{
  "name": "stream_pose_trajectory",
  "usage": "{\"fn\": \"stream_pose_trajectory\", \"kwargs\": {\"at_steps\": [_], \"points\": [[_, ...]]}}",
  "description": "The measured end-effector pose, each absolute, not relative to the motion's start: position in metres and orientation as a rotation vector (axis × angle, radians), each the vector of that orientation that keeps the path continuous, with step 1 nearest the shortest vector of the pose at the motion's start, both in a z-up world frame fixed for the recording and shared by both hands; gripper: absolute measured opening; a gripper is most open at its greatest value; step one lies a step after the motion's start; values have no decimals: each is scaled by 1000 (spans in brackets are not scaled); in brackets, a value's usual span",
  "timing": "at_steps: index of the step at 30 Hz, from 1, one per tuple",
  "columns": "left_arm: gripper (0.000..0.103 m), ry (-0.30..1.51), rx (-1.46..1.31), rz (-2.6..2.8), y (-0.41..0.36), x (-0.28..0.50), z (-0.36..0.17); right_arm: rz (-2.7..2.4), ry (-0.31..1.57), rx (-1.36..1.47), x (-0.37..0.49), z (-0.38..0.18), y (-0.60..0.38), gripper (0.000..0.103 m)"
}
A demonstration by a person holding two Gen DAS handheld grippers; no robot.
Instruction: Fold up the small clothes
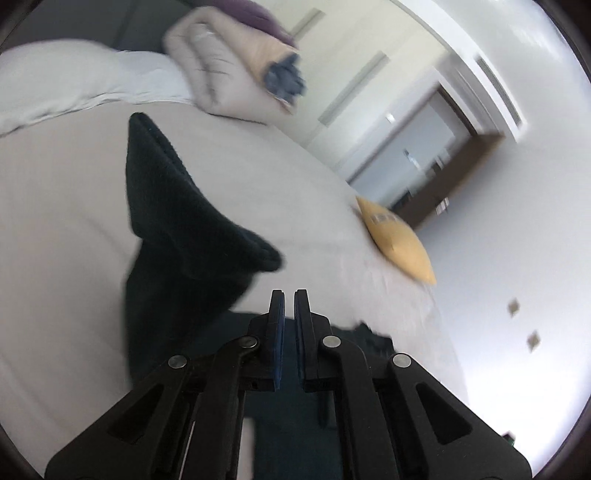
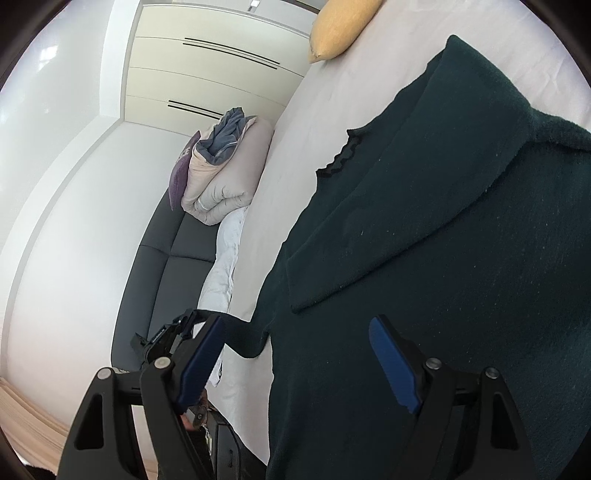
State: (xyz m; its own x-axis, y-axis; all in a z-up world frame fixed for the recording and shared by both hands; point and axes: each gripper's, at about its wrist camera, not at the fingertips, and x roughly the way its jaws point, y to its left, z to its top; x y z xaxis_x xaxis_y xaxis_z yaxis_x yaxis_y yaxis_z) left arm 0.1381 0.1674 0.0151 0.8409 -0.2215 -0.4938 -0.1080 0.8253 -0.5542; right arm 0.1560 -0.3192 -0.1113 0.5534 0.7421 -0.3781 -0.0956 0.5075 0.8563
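Sweater [image 2: 424,240], dark green, sleeve folded over; left gripper [image 1: 290,295] fingers closed, empty; right gripper [image 2: 295,332] fingers wide, empty.

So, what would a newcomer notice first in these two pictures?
The dark green garment spread over the pale bed sheet, one sleeve folded across its body. Above it in the right wrist view, the right tongs stand wide open. A yellow cushion lies at the bed's far edge, and a rolled beige duvet rests against the dark headboard.
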Motion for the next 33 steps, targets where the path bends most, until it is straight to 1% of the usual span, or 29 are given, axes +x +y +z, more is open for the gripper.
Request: {"fn": "stream_pose_trajectory", "kwargs": {"at_steps": [2,5,7,9,11,14,16,18,22,25,27,28,31,33], "points": [[4,660,-438,-148,91,154,3,584,835,912,162,-111,-322,83],[3,770,-274,-180,13,160,-43,579,865,868,178,-107,-315,83],[2,826,-230,-181,-15,154,-74,577,890,818,189,-104,-306,83],[2,850,-212,-173,-19,150,-92,590,900,779,197,-101,-298,83],[2,813,-251,-130,-3,137,-89,616,899,768,202,-102,-289,83],[2,705,-390,-36,50,119,-72,634,918,782,210,-106,-275,83],[2,671,-464,13,87,117,-65,671,942,784,220,-106,-257,83],[2,659,-465,45,114,120,-61,729,952,760,233,-100,-230,83],[2,683,-490,72,161,158,-70,825,1019,710,270,-99,-161,83],[2,735,-545,71,192,183,-86,856,1086,692,301,-106,-110,83],[2,783,-576,77,207,183,-98,868,1139,665,320,-114,-80,81],[2,801,-585,77,209,184,-107,844,1168,645,328,-120,-68,76],[2,840,-635,77,224,191,-136,770,1237,608,350,-140,-43,75],[2,830,-675,54,228,187,-147,736,1264,583,360,-152,-31,73]]}}
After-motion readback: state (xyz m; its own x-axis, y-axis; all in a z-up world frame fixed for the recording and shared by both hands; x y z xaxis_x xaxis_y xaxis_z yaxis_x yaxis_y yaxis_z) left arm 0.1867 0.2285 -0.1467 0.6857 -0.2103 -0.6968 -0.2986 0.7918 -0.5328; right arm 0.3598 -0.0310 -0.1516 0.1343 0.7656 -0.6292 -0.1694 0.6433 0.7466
